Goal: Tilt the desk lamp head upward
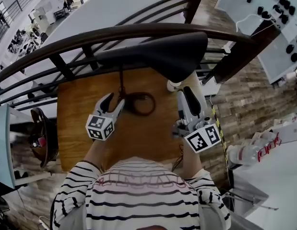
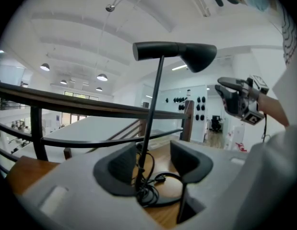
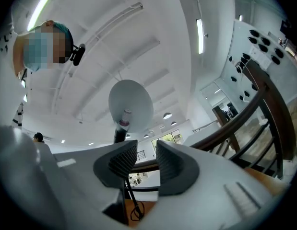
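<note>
1. Desk lamp head [image 1: 172,54], black, is seen over the far edge of the wooden desk [image 1: 76,128], just in front of the dark railing [image 1: 52,47]. In the left gripper view it sits roughly level on top of a thin stem [image 2: 150,123].
2. The stem can be followed down to the desk top, where a black cable [image 1: 141,104] is looped around its foot.
3. The left gripper [image 1: 114,101] is held low, near the foot of the stem. Its jaws are spread wide and released. The stem stands between them, nearer the left pad, and is not pinched.
4. The right gripper [image 1: 185,97] is held to the right of the stem, below the lamp head, and is aimed upward. Its jaws are parted by a narrower gap and released, with nothing clamped between them.
5. In the right gripper view the pale inside of the lamp head is seen from below, with the bulb [image 3: 124,119] just above the left jaw. The lower stem and cable show through the gap further down.
6. Both grippers are kept apart from the lamp head.
7. Striped sleeves [image 1: 76,186] are seen at the bottom of the head view, with both arms reaching forward over the desk.
8. A white panel with black knobs [image 1: 263,8] is seen beyond the railing at upper right.
</note>
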The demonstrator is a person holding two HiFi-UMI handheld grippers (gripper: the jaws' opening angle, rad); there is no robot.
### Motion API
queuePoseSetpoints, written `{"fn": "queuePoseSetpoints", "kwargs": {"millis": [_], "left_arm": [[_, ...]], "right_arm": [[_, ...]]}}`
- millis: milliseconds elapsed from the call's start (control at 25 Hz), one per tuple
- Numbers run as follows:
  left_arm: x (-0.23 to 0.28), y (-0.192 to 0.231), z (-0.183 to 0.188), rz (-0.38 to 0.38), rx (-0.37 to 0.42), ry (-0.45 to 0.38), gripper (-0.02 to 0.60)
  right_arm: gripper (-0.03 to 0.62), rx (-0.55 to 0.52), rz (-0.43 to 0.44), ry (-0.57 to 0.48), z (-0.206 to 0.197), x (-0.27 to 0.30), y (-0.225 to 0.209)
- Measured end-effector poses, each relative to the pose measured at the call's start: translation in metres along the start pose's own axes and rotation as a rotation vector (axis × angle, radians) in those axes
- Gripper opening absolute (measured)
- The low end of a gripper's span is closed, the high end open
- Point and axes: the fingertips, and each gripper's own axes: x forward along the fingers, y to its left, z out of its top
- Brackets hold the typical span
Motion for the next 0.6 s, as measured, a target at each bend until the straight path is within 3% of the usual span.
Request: {"fn": "queuePoseSetpoints", "kwargs": {"millis": [600], "left_arm": [[-0.055, -0.042, 0.003, -0.184, -0.005, -0.022, 0.218]], "right_arm": [[0.120, 0.024, -0.135, 0.123, -0.077, -0.040, 0.045]]}}
